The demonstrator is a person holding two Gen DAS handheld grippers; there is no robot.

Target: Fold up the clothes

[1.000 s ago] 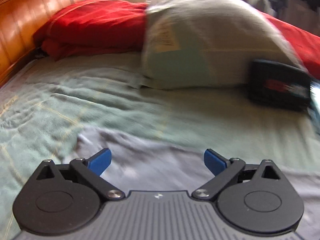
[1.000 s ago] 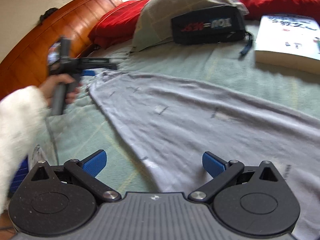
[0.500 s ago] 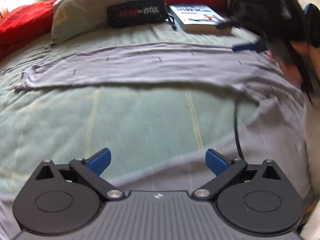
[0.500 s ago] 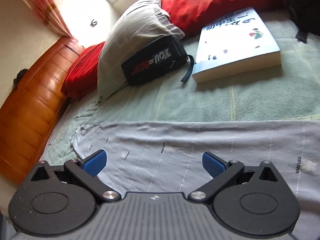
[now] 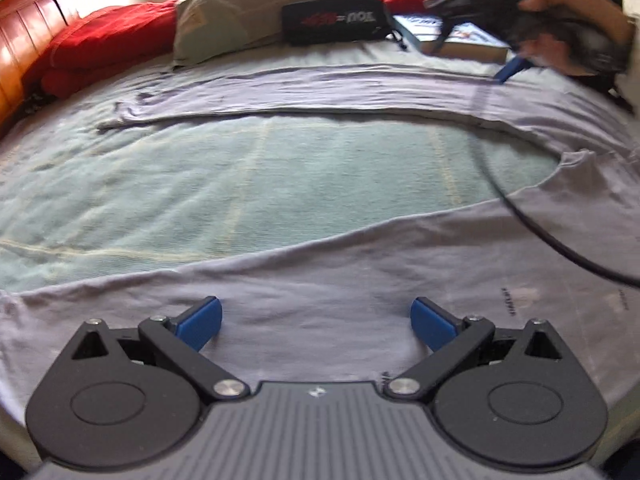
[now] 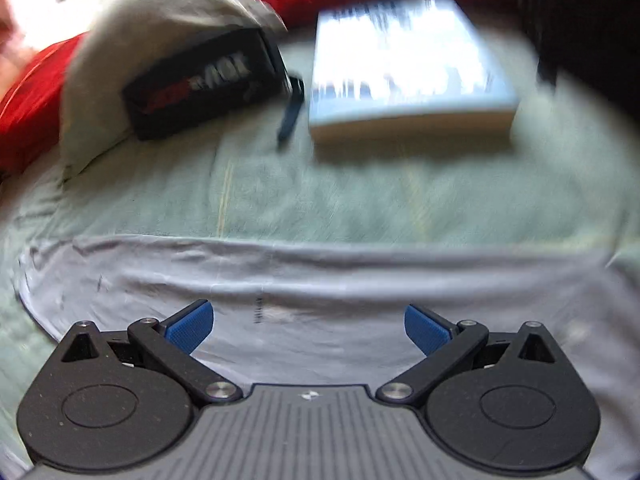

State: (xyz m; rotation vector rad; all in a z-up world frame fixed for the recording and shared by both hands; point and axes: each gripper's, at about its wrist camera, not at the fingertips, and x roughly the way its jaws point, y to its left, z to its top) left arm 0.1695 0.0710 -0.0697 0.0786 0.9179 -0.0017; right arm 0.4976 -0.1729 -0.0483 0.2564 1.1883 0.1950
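Observation:
A pair of light grey-lilac trousers (image 5: 360, 264) lies flat on the green bed cover (image 5: 240, 184), one leg near me and one leg (image 5: 320, 88) further back. My left gripper (image 5: 316, 324) is open and empty just above the near leg. My right gripper (image 6: 308, 328) is open and empty above the far leg (image 6: 320, 280). The right gripper also shows in the left wrist view (image 5: 512, 68), held by a hand at the top right, its blue fingertip close to the cloth.
At the head of the bed lie a grey pillow (image 5: 248, 4), a black pouch (image 5: 332, 20), a book (image 6: 404, 68) and red bedding (image 5: 104, 44). A wooden headboard (image 5: 24, 40) stands at the left. A black cable (image 5: 520, 208) crosses the trousers at the right.
My left gripper has dropped lower over the near trouser leg. My right gripper has moved right and down towards the far leg, closer to the book. Both stay open.

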